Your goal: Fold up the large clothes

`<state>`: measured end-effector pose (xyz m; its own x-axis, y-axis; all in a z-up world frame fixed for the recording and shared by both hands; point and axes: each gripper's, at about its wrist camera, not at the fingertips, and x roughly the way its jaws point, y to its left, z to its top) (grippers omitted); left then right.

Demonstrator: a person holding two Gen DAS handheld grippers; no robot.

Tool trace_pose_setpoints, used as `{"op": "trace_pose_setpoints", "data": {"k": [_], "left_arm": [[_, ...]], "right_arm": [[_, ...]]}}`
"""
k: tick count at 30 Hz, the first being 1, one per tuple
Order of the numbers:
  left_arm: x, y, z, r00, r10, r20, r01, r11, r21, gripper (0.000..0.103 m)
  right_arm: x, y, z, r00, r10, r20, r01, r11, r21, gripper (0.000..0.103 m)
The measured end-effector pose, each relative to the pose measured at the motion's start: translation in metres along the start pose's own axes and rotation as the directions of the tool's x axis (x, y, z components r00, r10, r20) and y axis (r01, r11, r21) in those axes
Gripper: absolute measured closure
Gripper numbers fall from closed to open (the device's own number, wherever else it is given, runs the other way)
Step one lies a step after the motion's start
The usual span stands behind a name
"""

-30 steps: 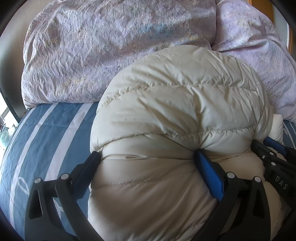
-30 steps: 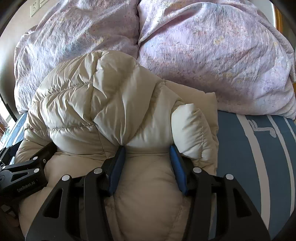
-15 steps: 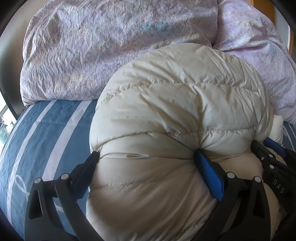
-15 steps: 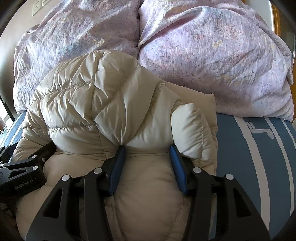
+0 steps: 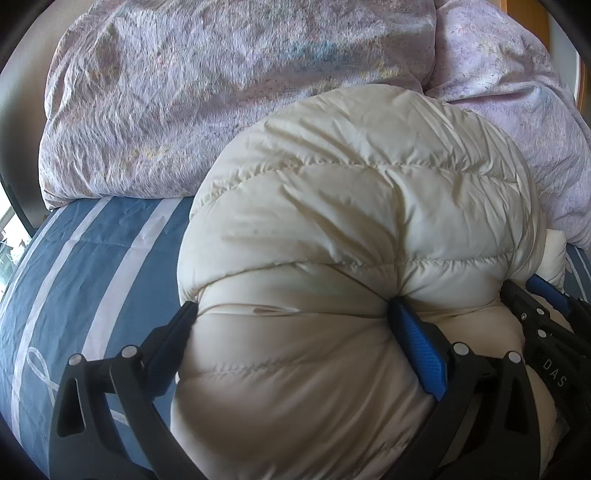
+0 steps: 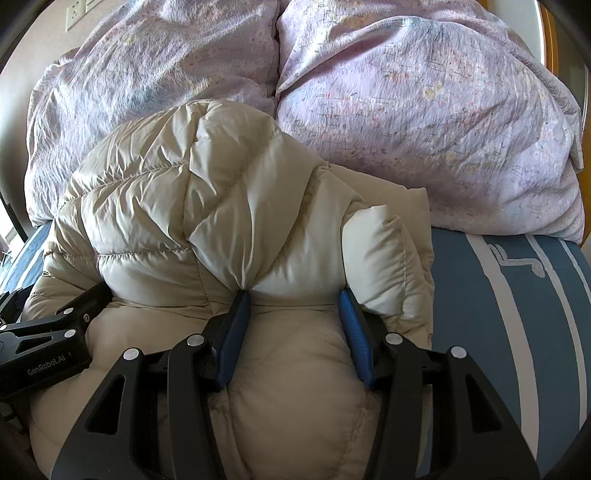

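A cream quilted puffer jacket (image 5: pixel 351 221) lies bunched on the bed; it also shows in the right wrist view (image 6: pixel 221 206). My left gripper (image 5: pixel 295 314) is clamped wide on a thick puffy fold of it, blue pads pressing into the fabric. My right gripper (image 6: pixel 291 299) is clamped on another fold near the jacket's right side. The right gripper shows at the right edge of the left wrist view (image 5: pixel 546 317); the left gripper shows at the left edge of the right wrist view (image 6: pixel 55 332). The jacket's underside is hidden.
The bed has a blue cover with white stripes (image 5: pixel 74 266), seen also on the right (image 6: pixel 517 314). A rumpled lilac duvet (image 5: pixel 221 92) is piled behind the jacket (image 6: pixel 424 122). A wall socket (image 6: pixel 75 13) is at the back left.
Both grippers have moved slightly forward with the jacket toward the lilac duvet; the fold has risen a little. Their grips have not changed.
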<state>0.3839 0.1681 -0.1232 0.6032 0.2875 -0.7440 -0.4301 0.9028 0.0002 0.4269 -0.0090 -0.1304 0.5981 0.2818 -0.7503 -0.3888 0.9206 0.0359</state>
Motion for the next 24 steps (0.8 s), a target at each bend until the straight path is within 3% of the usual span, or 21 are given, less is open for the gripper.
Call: {"op": "trace_pose_setpoints", "data": {"k": [10, 12, 14, 16, 24], "left_arm": [[-0.002, 0.001, -0.001, 1.0, -0.007, -0.004, 0.007, 1.0, -0.006, 0.002], [-0.005, 0.003, -0.001, 1.0, -0.01, -0.006, 0.01, 1.0, -0.014, 0.002], [-0.011, 0.005, -0.002, 1.0, -0.01, -0.004, 0.01, 1.0, -0.023, 0.002], [-0.022, 0.006, -0.005, 1.0, -0.013, -0.001, 0.013, 0.999, -0.03, 0.002], [-0.085, 0.002, -0.032, 0.997, -0.066, 0.035, 0.066, 0.998, 0.006, 0.002]], "right_arm": [[-0.008, -0.001, 0.013, 0.997, 0.017, -0.078, -0.019, 1.0, -0.022, 0.045], [-0.016, -0.002, 0.016, 0.996, 0.016, -0.089, -0.017, 1.0, -0.018, 0.04], [-0.029, -0.002, 0.017, 0.996, 0.012, -0.093, -0.013, 1.0, -0.011, 0.022], [-0.047, -0.003, 0.015, 0.995, 0.002, -0.096, -0.002, 1.0, -0.007, 0.014], [-0.109, -0.017, -0.002, 0.993, 0.009, -0.117, -0.008, 1.0, 0.009, 0.006]]}}
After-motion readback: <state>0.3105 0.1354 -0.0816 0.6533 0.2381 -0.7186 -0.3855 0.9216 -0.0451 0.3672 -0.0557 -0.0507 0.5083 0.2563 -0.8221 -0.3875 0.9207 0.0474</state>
